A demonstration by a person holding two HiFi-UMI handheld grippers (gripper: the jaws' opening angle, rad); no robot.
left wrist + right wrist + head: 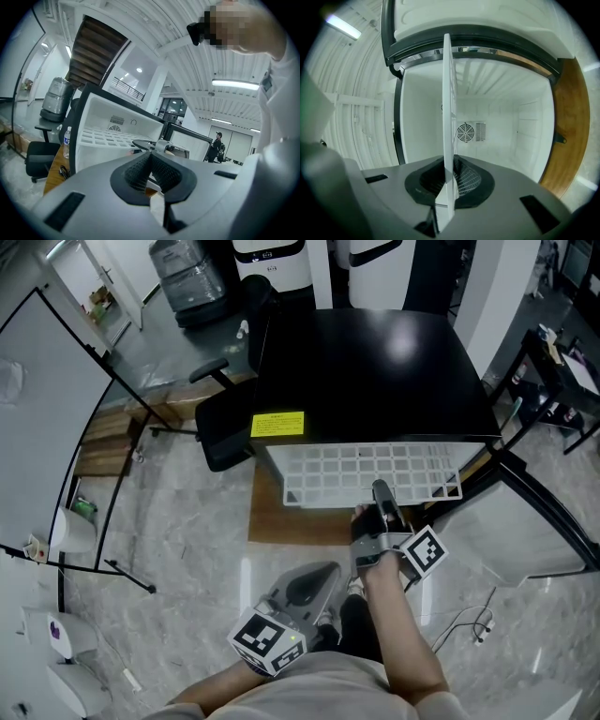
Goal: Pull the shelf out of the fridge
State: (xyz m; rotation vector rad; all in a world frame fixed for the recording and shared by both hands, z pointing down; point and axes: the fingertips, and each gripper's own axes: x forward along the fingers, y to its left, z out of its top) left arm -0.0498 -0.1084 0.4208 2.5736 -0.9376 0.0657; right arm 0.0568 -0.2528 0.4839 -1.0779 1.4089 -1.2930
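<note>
Right tool (pixel 449 180) was clamped on the front rim of the shelf (pixel 449 117), which jutted partly out of the fridge (pixel 375 362) ahead of it; judged light, stiff, slick plastic grid, best gripped mid-rim; left tool (pixel 150 171) closed, empty.

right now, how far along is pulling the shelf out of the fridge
Done: the door stands open, and the right gripper has its jaws shut on the front edge of the shelf.
In hand: the shelf sticks partway out of the fridge, with its rear part under the fridge top.
Left: drawing the shelf fully clear. The left gripper takes no part; its jaws are shut on nothing, low near the person's body.
</note>
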